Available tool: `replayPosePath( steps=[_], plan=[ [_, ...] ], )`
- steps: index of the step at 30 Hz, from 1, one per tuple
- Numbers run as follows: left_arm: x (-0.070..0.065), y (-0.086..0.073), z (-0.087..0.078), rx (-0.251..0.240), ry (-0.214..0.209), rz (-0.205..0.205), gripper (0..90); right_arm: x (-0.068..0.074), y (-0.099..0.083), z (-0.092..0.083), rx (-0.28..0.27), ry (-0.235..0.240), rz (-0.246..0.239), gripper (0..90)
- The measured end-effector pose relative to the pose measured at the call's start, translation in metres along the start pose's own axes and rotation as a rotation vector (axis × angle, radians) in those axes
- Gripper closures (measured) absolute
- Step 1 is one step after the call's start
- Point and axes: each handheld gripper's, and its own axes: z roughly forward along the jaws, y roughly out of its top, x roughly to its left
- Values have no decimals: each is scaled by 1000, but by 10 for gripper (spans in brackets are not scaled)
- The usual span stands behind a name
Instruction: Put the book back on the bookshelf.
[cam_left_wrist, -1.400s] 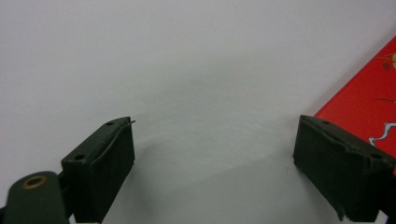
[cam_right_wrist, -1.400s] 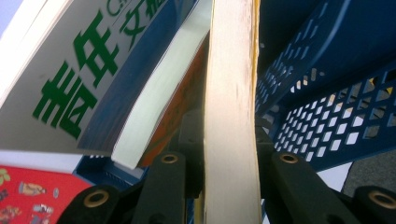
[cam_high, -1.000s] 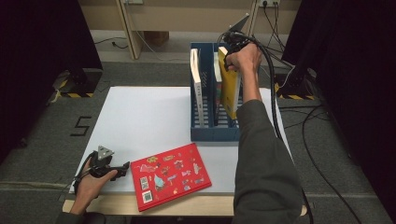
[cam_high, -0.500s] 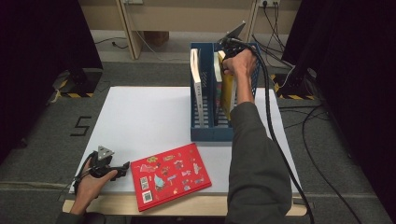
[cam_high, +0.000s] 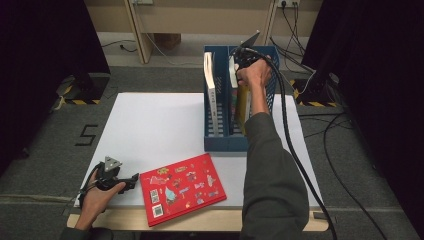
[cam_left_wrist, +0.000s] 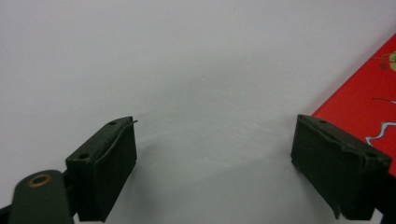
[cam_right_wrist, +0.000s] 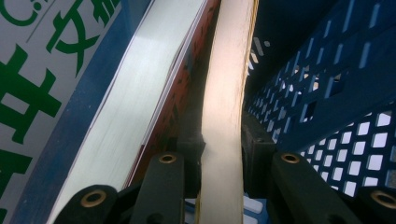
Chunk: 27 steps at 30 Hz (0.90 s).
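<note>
Right claw (cam_right_wrist: 222, 154) grips our yellow book (cam_right_wrist: 224, 116), nearly seated in the blue rack (cam_high: 220, 140); left claw (cam_left_wrist: 215, 172) gapes empty beside the red book (cam_high: 181, 187), which we judge remains.

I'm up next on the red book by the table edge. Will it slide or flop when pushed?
The red book looks like a stiff hardcover lying flat, so probably no flop. Its glossy cover on the smooth white table suggests it slides easily.

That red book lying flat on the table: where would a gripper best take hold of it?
The red book lies flat, so its faces offer no purchase. Its near edge seems to overhang the table front; probably pinch that thin edge there, coming in level from the person's side.
</note>
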Motion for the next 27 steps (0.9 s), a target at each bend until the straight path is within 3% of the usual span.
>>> replayPosePath(
  steps=[5, 10, 14, 20, 24, 27],
  plan=[
    [0, 0, 0, -2, 1, 1, 134, 0, -3, -4, -5, 12, -19, 711],
    [-1, 0, 0, -2, 4, 4, 134, 1, -11, -8, 15, 38, -69, 663],
    [0, 0, 0, -2, 2, -2, 134, 0, -20, -11, -10, 60, -74, 639],
    [1, -1, 0, 0, -2, -11, 132, -7, -33, -26, -47, 85, -104, 528],
    [1, -1, 0, 0, -6, -16, 132, -12, -44, -34, -47, 131, -98, 427],
    [1, -1, 0, 0, -9, -18, 131, -13, -53, -41, -58, 150, -120, 414]
  ],
)
